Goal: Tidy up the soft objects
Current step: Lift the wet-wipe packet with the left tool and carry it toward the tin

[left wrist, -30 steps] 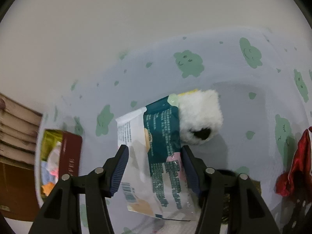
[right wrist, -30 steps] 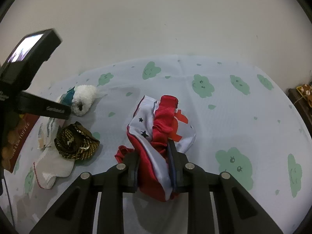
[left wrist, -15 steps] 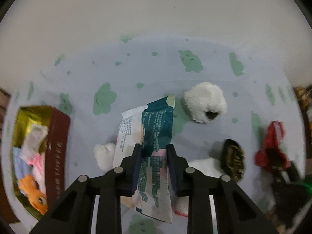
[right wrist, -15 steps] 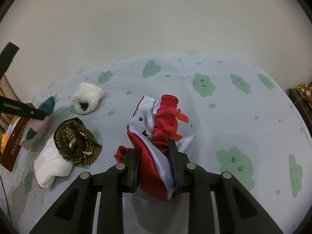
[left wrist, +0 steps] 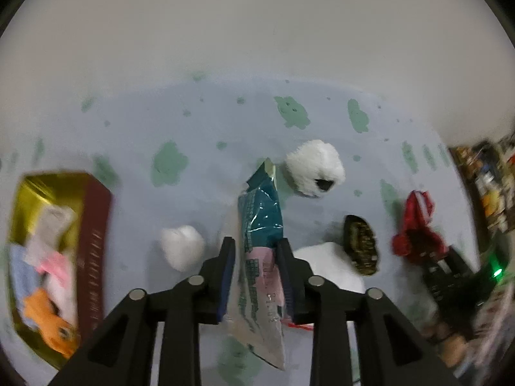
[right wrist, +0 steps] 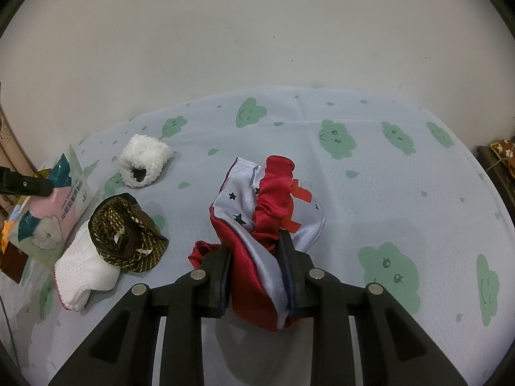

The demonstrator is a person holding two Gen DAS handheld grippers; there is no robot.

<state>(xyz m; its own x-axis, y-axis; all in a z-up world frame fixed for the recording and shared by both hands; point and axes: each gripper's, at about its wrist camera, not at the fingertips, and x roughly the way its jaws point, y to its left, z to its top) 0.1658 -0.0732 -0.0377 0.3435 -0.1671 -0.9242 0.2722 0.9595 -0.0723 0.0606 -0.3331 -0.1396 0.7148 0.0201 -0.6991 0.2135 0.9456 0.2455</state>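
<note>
A pale blue cloth with green cloud faces [right wrist: 370,167] filled the middle of both views. At the far left of the left wrist view stood an open maroon box with a gold lining [left wrist: 93,244], holding small soft items, blurred.

In the right wrist view the red and white satin cloth with black stars [right wrist: 267,206] rose bunched from the lower centre, and the right gripper [right wrist: 257,276] was closed tight on its lower folds, the fabric filling the gap between the two fingers and spilling above and below them.

In the left wrist view the left gripper [left wrist: 256,276] pinched a teal and pink plastic packet [left wrist: 260,241] between its fingers at mid-length; the packet stood up out of the jaws toward the centre of the frame and hung below them as well.

Left of centre in the right view a white knitted piece [right wrist: 85,270] lay on the cloth, with a brown checked fabric piece [right wrist: 125,233] resting on its upper end. Above these sat a fluffy white piece with a dark opening [right wrist: 145,160]. A smaller white fluffy lump [left wrist: 182,251] lay just left of the left claw.
</note>
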